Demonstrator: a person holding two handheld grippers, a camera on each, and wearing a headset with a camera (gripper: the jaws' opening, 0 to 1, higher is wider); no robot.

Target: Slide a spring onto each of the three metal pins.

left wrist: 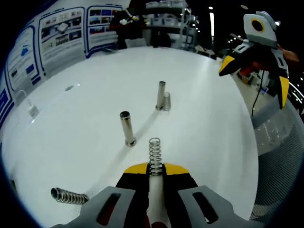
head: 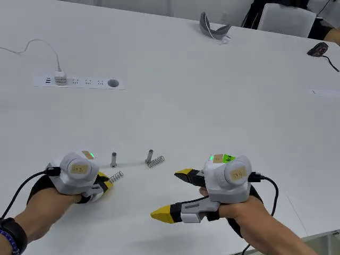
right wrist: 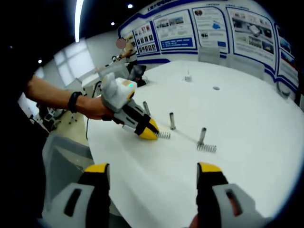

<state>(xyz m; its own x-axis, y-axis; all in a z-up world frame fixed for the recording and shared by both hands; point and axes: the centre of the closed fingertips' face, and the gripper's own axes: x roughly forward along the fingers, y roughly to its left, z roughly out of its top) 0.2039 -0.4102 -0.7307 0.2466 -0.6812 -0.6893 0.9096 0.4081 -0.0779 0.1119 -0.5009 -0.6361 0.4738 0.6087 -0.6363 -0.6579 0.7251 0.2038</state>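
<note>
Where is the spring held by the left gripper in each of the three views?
Head view: held spring, lower left, at the left gripper's yellow tips.
Left gripper view: bottom centre, standing up from the shut jaws.
Right gripper view: near centre, at the left gripper's yellow tip.
Shared landmark: the pin with a loose spring at its base: upper centre in the left gripper view, right of centre in the right.

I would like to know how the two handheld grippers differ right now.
The left gripper is shut; the right gripper stands wide open. The left gripper holds a small coiled metal spring; the right gripper holds nothing. Both have yellow tips.
</note>
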